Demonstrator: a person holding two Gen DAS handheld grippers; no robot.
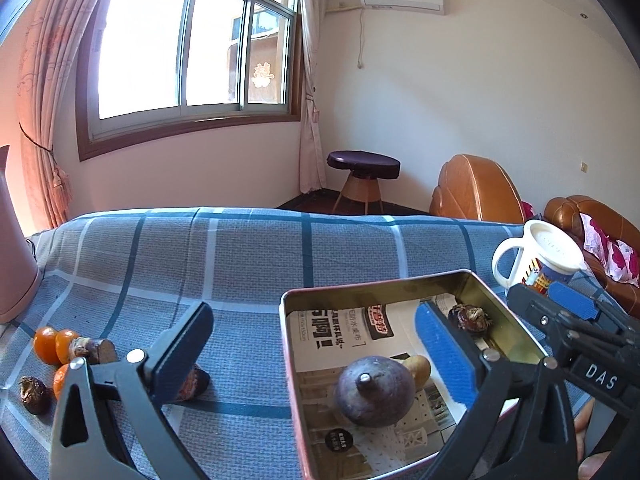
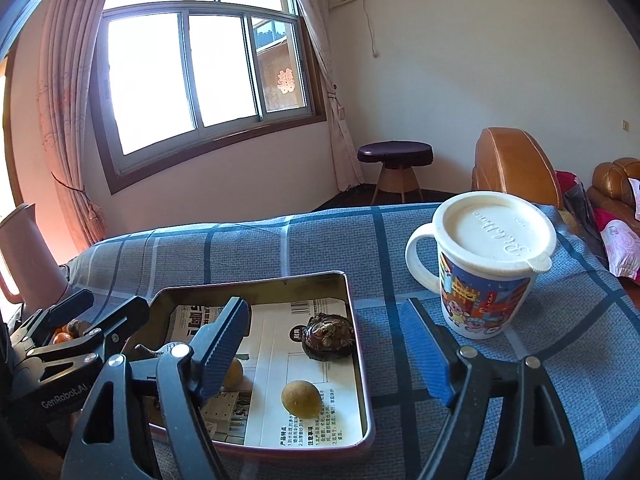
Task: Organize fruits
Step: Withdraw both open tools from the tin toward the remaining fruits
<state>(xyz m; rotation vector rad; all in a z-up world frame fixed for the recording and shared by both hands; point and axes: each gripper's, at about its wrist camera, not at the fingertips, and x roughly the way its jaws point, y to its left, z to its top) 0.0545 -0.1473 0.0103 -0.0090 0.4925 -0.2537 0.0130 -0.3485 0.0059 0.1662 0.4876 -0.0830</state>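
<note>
Black fingers with blue ribbed pads fill the foreground of both wrist views. On the left gripper [image 1: 316, 344] the fingers stand spread wide with nothing between the pads; one finger hangs over the cloth, the other over the tin. On the right gripper [image 2: 326, 350] the fingers are also parted and grip nothing, one over the tin and one over bare cloth beside the mug.

Largest is the table [image 1: 248, 248], covered in a blue checked cloth. A metal tin tray [image 1: 292, 380], lined with printed paper, sits near the table's front edge, toward its right. Behind the tray's right side stands a lidded cartoon mug [image 2: 484, 276], near the right edge. A pink jug [image 1: 12, 264] stands at the left edge.

Inside the tray lie a dark purple mangosteen [image 1: 372, 394], a brown wrinkled fruit [image 2: 328, 336] in the far right corner, and two small yellow-brown fruits, one [image 2: 301, 399] clear in the middle and one [image 2: 236, 374] partly hidden behind a finger.

Small oranges [image 1: 48, 344] cluster near the table's left front corner, with a brown cut fruit [image 1: 96, 350] touching them, a dark wrinkled fruit [image 1: 34, 389] just in front, and another fruit [image 1: 196, 382] half hidden behind the left finger.
</note>
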